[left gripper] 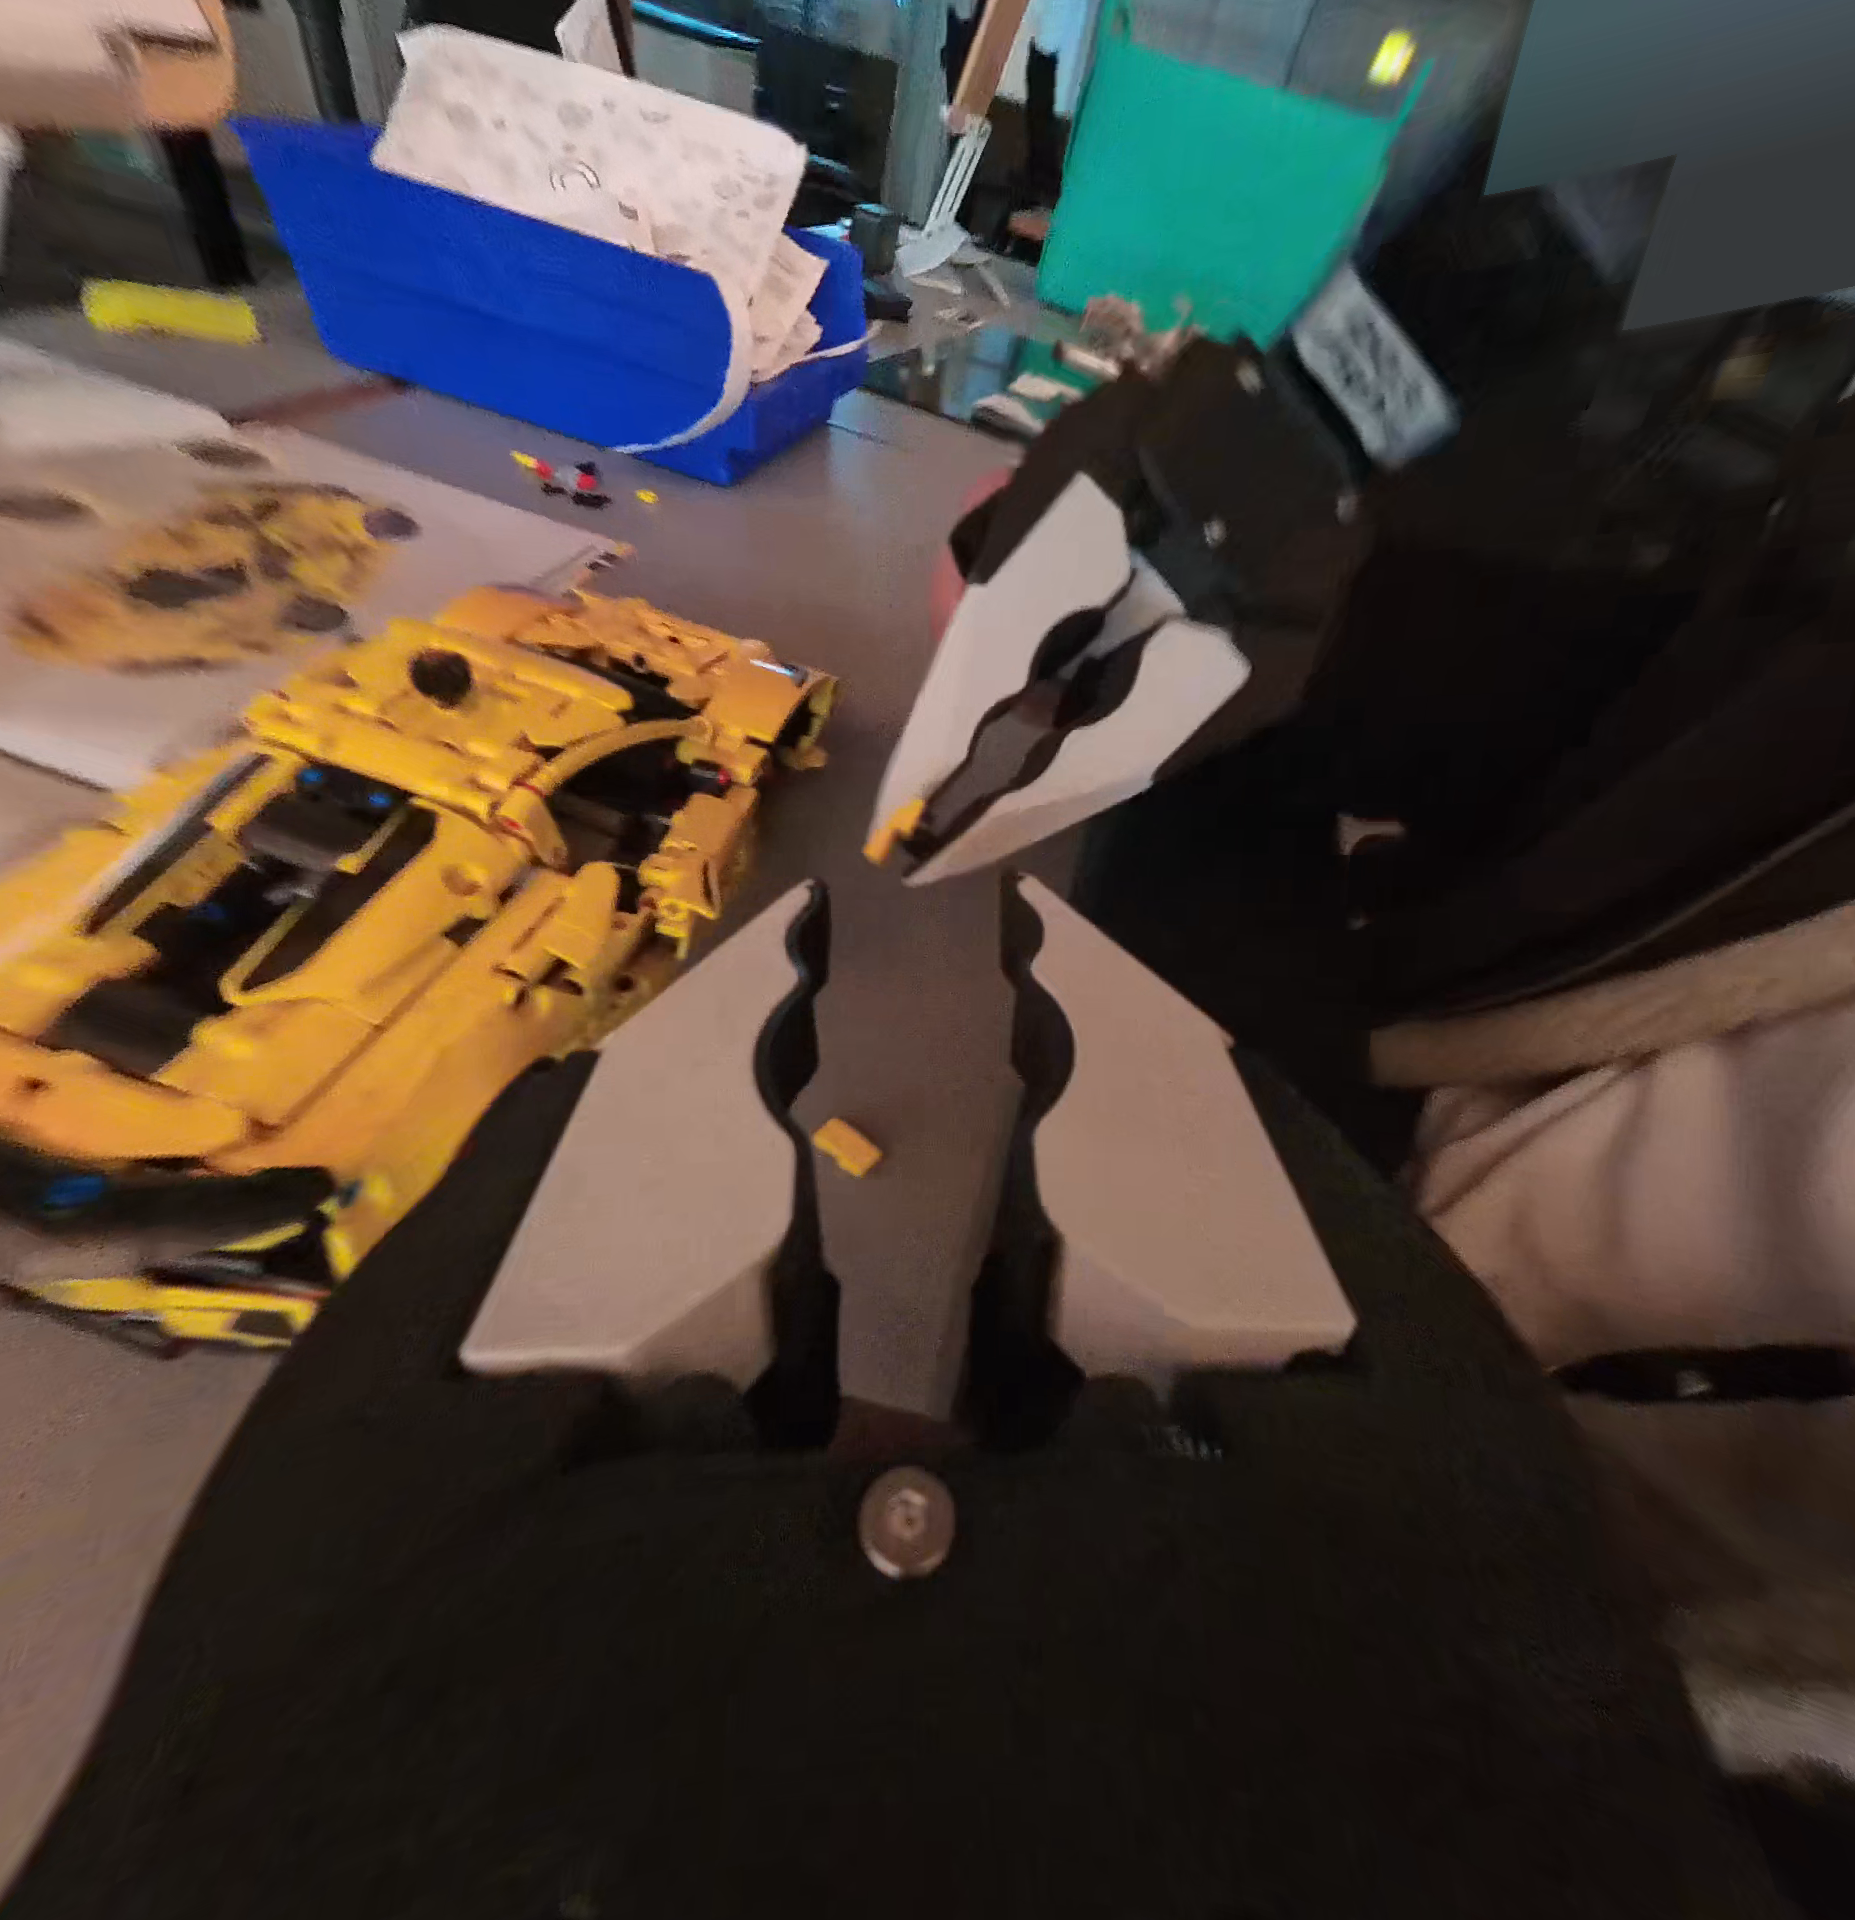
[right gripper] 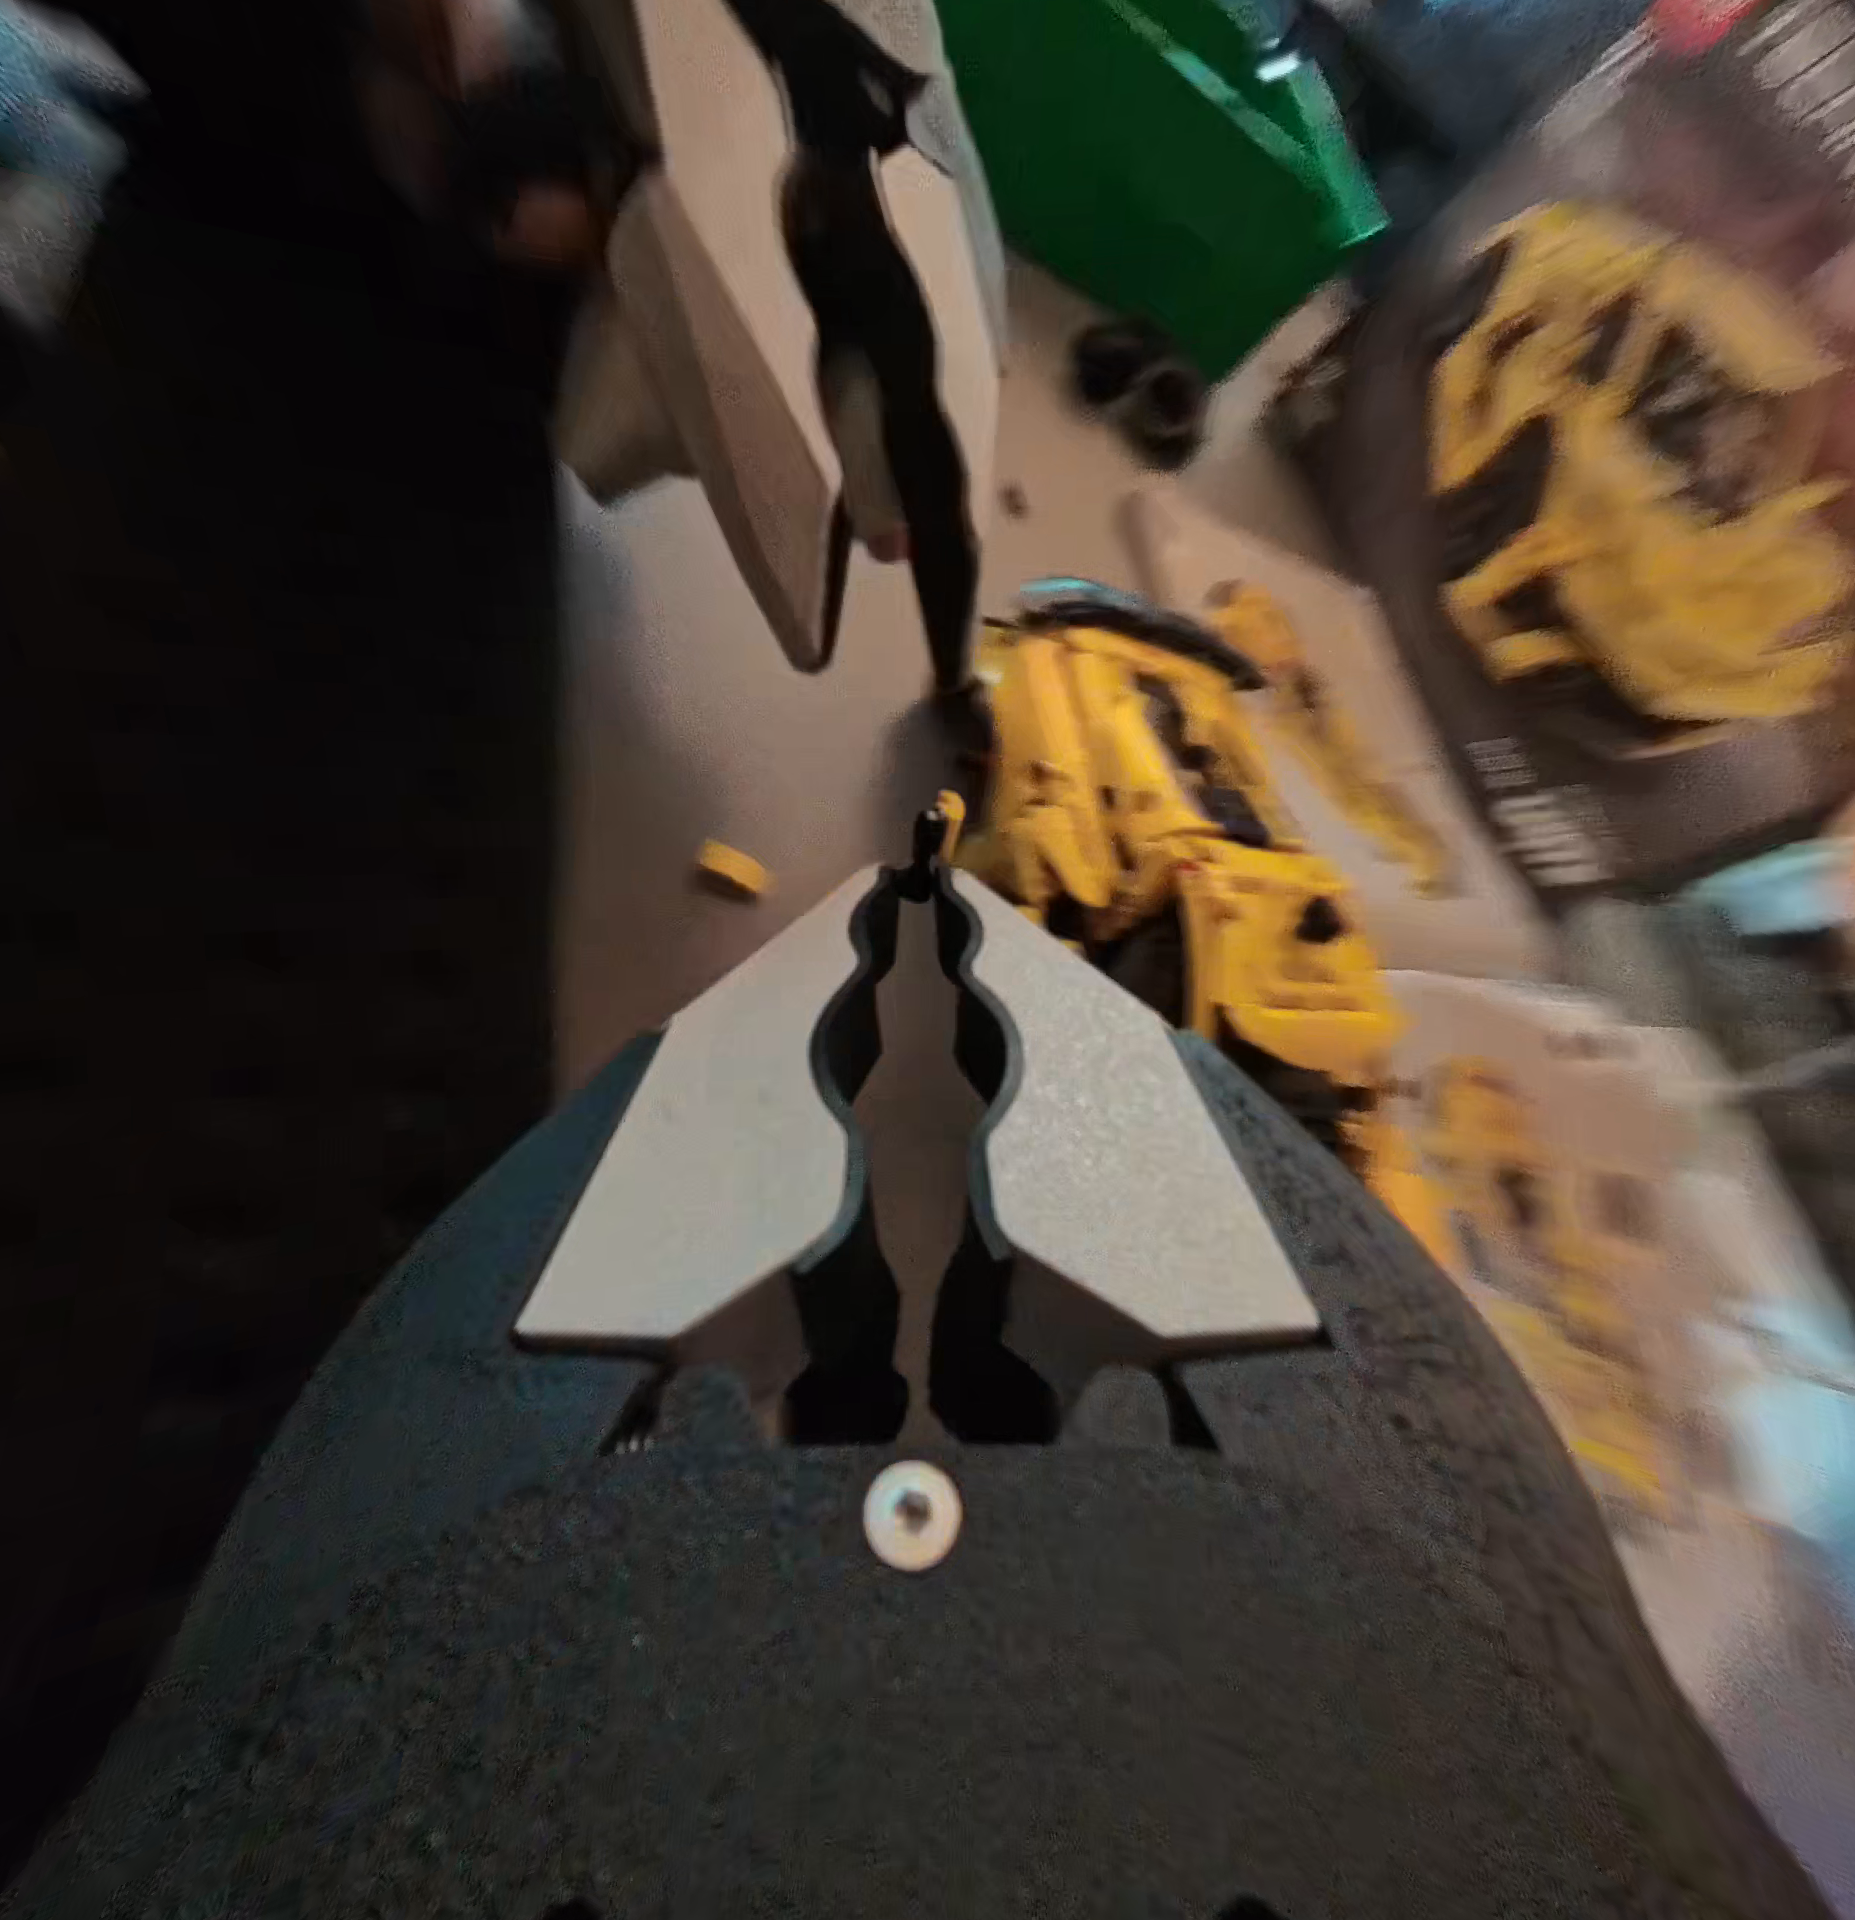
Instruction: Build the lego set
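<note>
Left hand-held gripper point(left gripper: 912, 894): fingers spread apart, nothing between them, hovering above the grey worktop point(left gripper: 881, 582). A loose small yellow piece point(left gripper: 847, 1146) lies on the worktop, seen through the gap between its fingers

Right hand-held gripper point(right gripper: 918, 878): fingers nearly pressed together, pinching a tiny yellow-and-black piece point(right gripper: 928, 842) at the very tips. In the left wrist view this gripper point(left gripper: 907, 842) points down at the worktop, just off the tips of the left one, well clear of the surface

Yellow lego car point(left gripper: 383, 883), largely built, sits on the worktop just beside both grippers; its nearer end is close to the pinched piece

An open instruction booklet point(left gripper: 175, 582) lies flat just beyond the car. Blue bin point(left gripper: 549, 301) with printed sheets stands toward the far edge; a few small loose pieces point(left gripper: 570, 480) lie in front of it

Right wrist view heavily blurred; fine detail there cannot be told
</note>
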The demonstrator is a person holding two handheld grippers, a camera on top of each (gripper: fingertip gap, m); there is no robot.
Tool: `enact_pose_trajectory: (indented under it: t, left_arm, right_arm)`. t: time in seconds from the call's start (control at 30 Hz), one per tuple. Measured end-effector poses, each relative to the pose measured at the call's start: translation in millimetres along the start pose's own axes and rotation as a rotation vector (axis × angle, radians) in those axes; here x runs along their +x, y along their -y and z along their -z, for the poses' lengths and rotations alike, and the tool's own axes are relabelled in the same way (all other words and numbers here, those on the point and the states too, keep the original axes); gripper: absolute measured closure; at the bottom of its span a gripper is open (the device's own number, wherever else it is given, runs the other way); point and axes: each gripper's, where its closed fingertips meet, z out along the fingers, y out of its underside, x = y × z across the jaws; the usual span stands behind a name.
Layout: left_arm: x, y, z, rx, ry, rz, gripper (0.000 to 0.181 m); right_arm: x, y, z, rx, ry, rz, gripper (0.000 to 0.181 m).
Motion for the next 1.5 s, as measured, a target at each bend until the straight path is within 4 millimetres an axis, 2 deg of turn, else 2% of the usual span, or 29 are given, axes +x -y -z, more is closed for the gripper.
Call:
enact_pose_trajectory:
  t: [0.07,0.13,0.2,0.33,0.43,0.6,0.8,1.1,1.33,1.5]
  left_arm:
    - [-6.5,1.9,-4.9,0.001,-0.005,0.124,0.148]
    - [-7.5,6.0,-10.0,0.015,-0.032,0.205,0.148]
    - [-4.8,3.4,-15.8,-0.013,-0.047,0.202,0.148]
    - [1.3,-0.9,-22.8,-0.055,-0.020,0.074,0.149]
    - [9.3,-4.2,-25.5,-0.083,-0.045,0.021,0.156]
    - [14.5,-14.0,-26.7,-0.133,-0.073,-0.020,0.165]
    - [6.5,-25.4,-31.8,-0.213,0.009,-0.064,0.167]
    - [8.0,-16.8,-34.8,-0.153,0.056,-0.121,0.170]
    - [11.9,-10.4,-30.7,-0.105,0.005,-0.096,0.167]
    - [18.8,-18.4,-25.8,-0.148,-0.074,-0.122,0.164]
  right_arm:
    - [10.8,-11.5,3.3,-0.070,-0.188,0.241,0.174]
    - [10.2,-18.7,3.3,-0.142,-0.249,0.411,0.174]
    - [8.5,-11.9,3.8,-0.119,-0.268,0.460,0.174]
    - [1.1,6.1,6.6,0.005,-0.252,0.585,0.175]
    - [-3.6,10.1,6.6,0.040,-0.227,0.633,0.175]
    - [-14.2,5.7,2.7,0.044,-0.163,0.635,0.174]
    - [-13.6,-6.5,-5.0,-0.059,-0.168,0.678,0.174]
    - [-8.1,-6.1,-1.6,-0.017,-0.146,0.407,0.174]
    - [-9.3,-1.3,0.9,0.044,-0.122,0.359,0.174]
    - [-19.1,3.2,1.2,0.085,-0.067,0.372,0.174]
